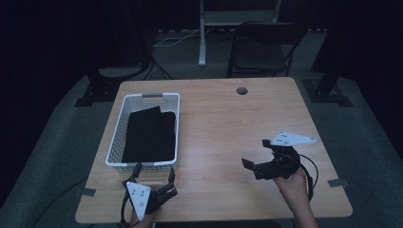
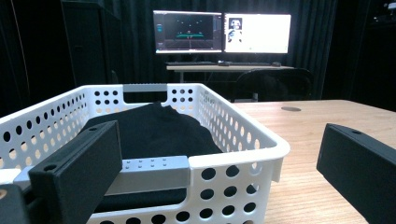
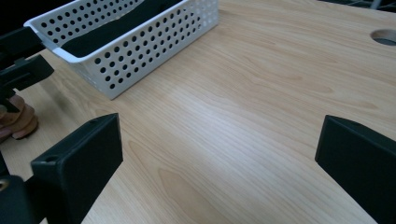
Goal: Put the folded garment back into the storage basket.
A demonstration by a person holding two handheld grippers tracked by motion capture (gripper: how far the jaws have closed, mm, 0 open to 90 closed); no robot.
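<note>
Down at the near edge of the desk (image 1: 223,123), the left gripper (image 1: 153,178) sits just in front of the basket (image 1: 114,142), its jaws spread wide with nothing between them, pointing at the basket's near wall. From the left gripper view the near rim of the basket (image 2: 233,156), with its grey handle bar, crosses between the two black jaws, close but not gripped.

To the right of the basket and well apart from it, the right gripper (image 1: 256,154) is held in a hand (image 1: 294,183) above bare wood. Its jaws also stand wide open and empty, turned toward the basket's side of the desk. In the right gripper view the wood grain runs between them, and the basket (image 3: 140,51) lies farther off at the upper left.

The basket is white plastic, full of round holes, and holds a folded black cloth (image 1: 148,135) that covers most of its floor.

Beyond the basket, a small round hole (image 1: 242,90) sits near the desk's far edge. Past that stands a dark chair (image 1: 263,47), and in the left gripper view, two lit monitors (image 2: 222,32).
</note>
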